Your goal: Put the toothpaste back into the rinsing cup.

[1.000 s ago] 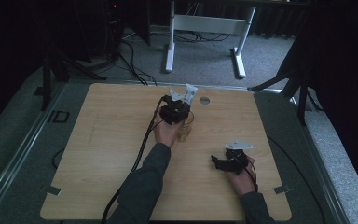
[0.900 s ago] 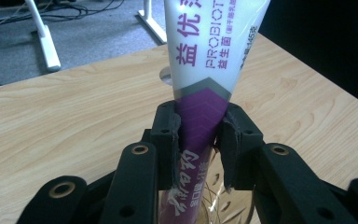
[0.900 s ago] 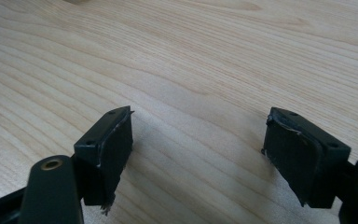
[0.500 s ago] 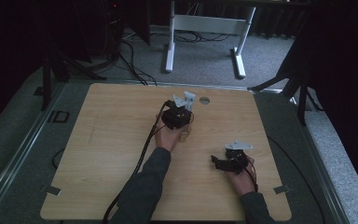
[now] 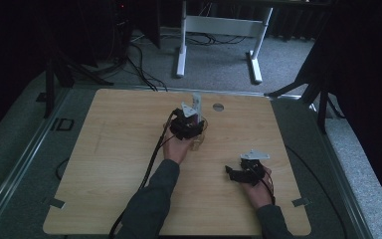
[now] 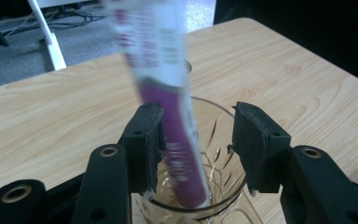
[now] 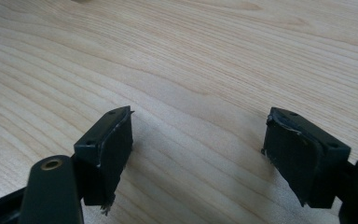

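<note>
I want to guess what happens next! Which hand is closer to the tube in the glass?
Left. Its gripper hangs right over the glass, open fingers beside the tube. The right gripper sits far off over bare table.

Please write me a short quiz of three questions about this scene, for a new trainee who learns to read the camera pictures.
1. True or false: the purple and white tube stands with its lower end inside the clear glass.
2. Which tongs are at the glass? A) left tongs B) right tongs C) both
3. Fill in: the right tongs are open over bare ______.

Key
1. True. In the left gripper view the tube leans in the glass, and the open jaws stand on either side of it without clamping it.
2. A. In the high view the right tongs are apart, nearer the person.
3. Wooden table.
</note>
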`<state>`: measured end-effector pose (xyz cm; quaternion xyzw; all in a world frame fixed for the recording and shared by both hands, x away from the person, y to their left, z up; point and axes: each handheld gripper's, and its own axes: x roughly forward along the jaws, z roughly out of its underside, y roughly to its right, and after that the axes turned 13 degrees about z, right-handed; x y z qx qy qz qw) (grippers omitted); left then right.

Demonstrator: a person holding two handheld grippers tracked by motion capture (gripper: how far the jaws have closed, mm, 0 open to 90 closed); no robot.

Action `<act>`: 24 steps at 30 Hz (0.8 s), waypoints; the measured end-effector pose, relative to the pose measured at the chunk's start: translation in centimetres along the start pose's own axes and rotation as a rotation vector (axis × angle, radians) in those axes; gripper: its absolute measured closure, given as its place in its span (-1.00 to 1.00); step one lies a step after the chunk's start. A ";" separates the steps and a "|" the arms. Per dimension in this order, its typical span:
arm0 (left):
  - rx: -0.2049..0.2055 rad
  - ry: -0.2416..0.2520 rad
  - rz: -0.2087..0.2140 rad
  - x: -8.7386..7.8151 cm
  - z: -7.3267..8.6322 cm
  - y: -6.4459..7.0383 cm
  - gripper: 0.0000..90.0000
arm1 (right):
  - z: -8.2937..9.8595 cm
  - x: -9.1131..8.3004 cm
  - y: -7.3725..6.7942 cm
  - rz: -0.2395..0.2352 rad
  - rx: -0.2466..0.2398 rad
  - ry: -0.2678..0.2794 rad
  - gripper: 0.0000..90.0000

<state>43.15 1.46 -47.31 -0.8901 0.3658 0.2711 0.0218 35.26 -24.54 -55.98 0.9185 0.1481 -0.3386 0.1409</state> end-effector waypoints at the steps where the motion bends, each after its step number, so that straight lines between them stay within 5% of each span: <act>1: -0.001 -0.006 0.001 0.1 0.2 0.0 0.16 | 0.0 0.0 0.0 0.000 0.000 0.000 -0.48; 14: -0.012 0.034 0.035 -2.3 1.0 0.1 0.07 | 0.0 0.0 0.0 0.000 0.000 0.000 -0.48; 20: -0.005 0.029 0.002 -4.2 2.1 -0.5 0.01 | 0.0 0.0 0.0 0.000 0.000 0.000 -0.48; 24: -0.034 0.021 -0.021 -5.7 3.7 -1.5 -0.04 | 0.0 0.0 0.0 0.000 0.000 -0.001 -0.48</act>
